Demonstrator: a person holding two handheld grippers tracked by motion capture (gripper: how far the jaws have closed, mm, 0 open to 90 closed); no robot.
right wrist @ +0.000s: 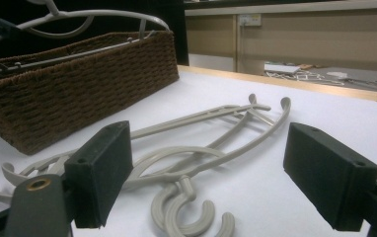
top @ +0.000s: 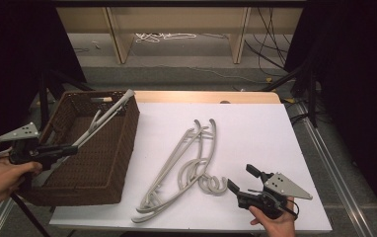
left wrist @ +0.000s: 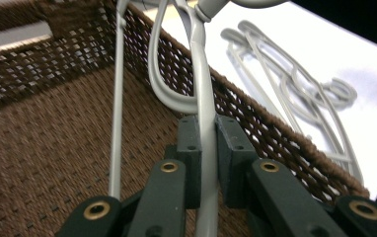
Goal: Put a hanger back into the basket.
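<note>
overhead, left hand-held gripper (top: 70, 147) clamped on hanger (top: 102, 117), long axis slanting up across basket (top: 127, 133), right hand-held gripper (top: 239, 180) wide open

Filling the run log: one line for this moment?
left gripper: shut on hanger, over wicker basket | right gripper: open, by hangers on table

Left gripper (top: 70, 147) clamps a grey hanger (top: 105, 116) slanting up and away from it, over the wicker basket (top: 122, 148). Right gripper (top: 242, 181), jaws apart, sits w/ two more hangers (top: 181, 163) just ahead of its tips, hooks nearest.
</note>
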